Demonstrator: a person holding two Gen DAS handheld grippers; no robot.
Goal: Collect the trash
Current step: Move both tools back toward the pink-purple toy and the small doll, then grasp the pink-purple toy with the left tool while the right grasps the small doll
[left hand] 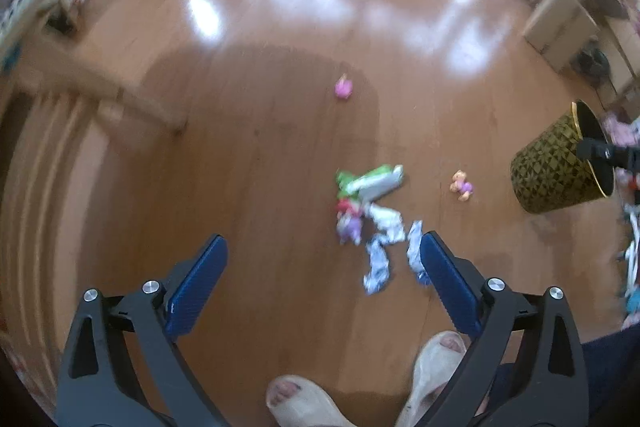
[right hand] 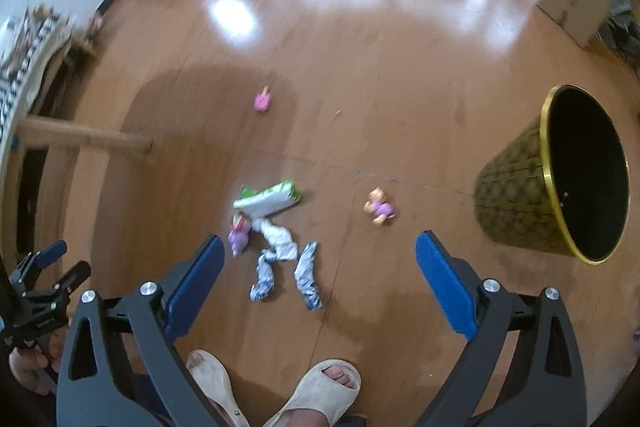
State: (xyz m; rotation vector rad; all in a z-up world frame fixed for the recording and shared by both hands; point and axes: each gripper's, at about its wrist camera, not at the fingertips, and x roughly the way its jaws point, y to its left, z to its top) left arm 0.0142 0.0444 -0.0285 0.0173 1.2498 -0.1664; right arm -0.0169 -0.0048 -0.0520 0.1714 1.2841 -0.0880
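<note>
Right wrist view shows my right tool (right hand: pixel 320 279) spread wide and empty above crumpled white-and-blue wrappers (right hand: pixel 280 259) on the wooden floor (right hand: pixel 360 67), left of the gold-rimmed woven bin (right hand: pixel 516 203). My left tool (left hand: pixel 324 275) gapes empty too. I'd drop straight onto one wrapper, avoiding the small purple toy (right hand: pixel 380 211).

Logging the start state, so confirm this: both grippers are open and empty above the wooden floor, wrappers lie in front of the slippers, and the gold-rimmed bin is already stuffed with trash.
Wrong on the bin. The right wrist view looks into the gold-rimmed bin and shows only a dark, bare interior. The rest holds: the left gripper and right gripper are open and empty, and the wrappers lie ahead of the slippers.
</note>
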